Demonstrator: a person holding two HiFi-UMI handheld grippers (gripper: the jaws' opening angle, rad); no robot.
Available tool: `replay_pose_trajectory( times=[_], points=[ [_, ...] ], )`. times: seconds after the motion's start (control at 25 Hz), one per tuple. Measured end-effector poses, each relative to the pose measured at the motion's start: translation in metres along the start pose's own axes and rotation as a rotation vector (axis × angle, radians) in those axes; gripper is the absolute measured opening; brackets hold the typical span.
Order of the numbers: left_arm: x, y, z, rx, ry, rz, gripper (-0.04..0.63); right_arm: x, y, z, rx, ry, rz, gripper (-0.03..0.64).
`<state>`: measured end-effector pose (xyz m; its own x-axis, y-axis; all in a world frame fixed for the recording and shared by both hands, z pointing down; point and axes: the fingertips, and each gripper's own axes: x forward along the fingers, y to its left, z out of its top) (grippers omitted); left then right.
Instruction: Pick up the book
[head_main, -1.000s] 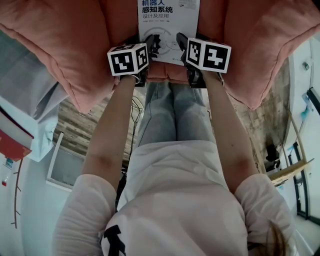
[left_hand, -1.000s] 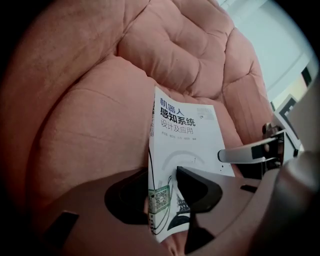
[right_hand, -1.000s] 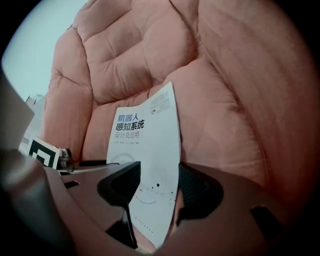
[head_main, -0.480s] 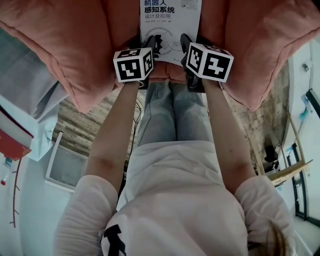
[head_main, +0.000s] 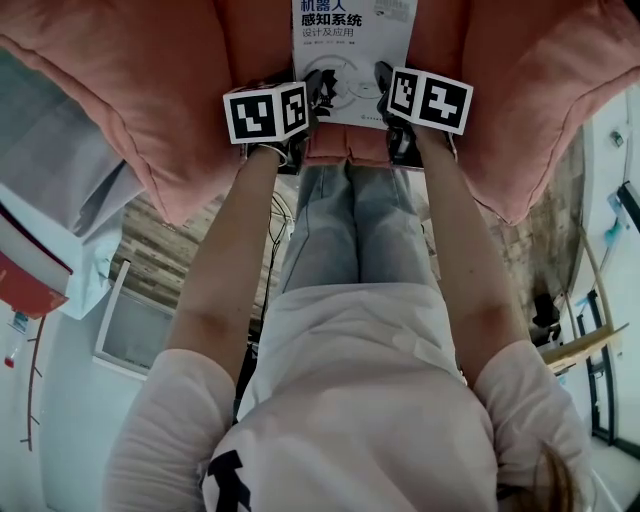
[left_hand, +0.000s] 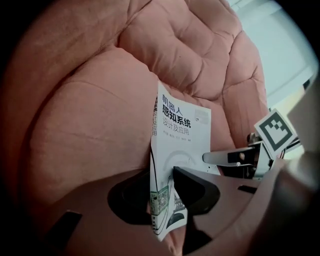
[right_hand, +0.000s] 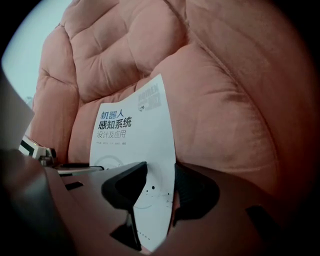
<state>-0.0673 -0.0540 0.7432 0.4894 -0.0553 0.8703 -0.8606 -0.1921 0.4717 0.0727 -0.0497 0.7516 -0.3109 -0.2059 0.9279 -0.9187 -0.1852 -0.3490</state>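
A white book (head_main: 352, 40) with blue print lies flat on the seat of a pink sofa (head_main: 150, 90). My left gripper (head_main: 318, 95) has the book's near left corner between its jaws. In the left gripper view the book (left_hand: 182, 125) stands edge-on in the left gripper (left_hand: 162, 185), whose closing jaws touch the cover and the spine side. My right gripper (head_main: 383, 88) takes the near right corner. The right gripper view shows the book (right_hand: 132, 130) inside the right gripper (right_hand: 160, 182), its jaws closing against the cover and the underside.
Thick pink cushions (head_main: 540, 100) rise on both sides of the seat, and a tufted backrest (left_hand: 190, 55) stands behind the book. The person's legs (head_main: 350, 220) stand right before the sofa edge. A wood-plank floor (head_main: 150, 250) lies below.
Both grippers have slid a little farther onto the book's near edge, and their jaws have narrowed around it. The book has not visibly shifted on the seat.
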Motion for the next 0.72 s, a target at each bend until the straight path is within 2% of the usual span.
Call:
replay_pose_trajectory(
  times=[0.12, 0.2, 0.36, 0.52, 0.64, 0.72],
  points=[
    [0.001, 0.002, 0.0, 0.011, -0.012, 0.013, 0.133, 0.002, -0.001, 0.0, 0.009, 0.014, 0.026, 0.176],
    [-0.002, 0.001, 0.003, 0.022, -0.03, 0.017, 0.133, -0.004, 0.001, 0.002, -0.004, -0.012, 0.02, 0.175],
    [-0.009, -0.003, 0.004, 0.098, -0.076, 0.074, 0.126, -0.019, 0.004, 0.002, -0.059, -0.115, -0.053, 0.155],
    [-0.018, -0.013, 0.006, 0.194, -0.141, 0.148, 0.1, -0.033, 0.008, 0.005, -0.113, -0.2, -0.124, 0.101],
    [-0.022, -0.021, 0.007, 0.224, -0.167, 0.153, 0.078, -0.046, 0.018, 0.006, -0.112, -0.254, -0.103, 0.062],
    [-0.022, -0.022, 0.007, 0.205, -0.165, 0.148, 0.074, -0.049, 0.024, 0.006, -0.091, -0.27, -0.066, 0.052]
  ],
)
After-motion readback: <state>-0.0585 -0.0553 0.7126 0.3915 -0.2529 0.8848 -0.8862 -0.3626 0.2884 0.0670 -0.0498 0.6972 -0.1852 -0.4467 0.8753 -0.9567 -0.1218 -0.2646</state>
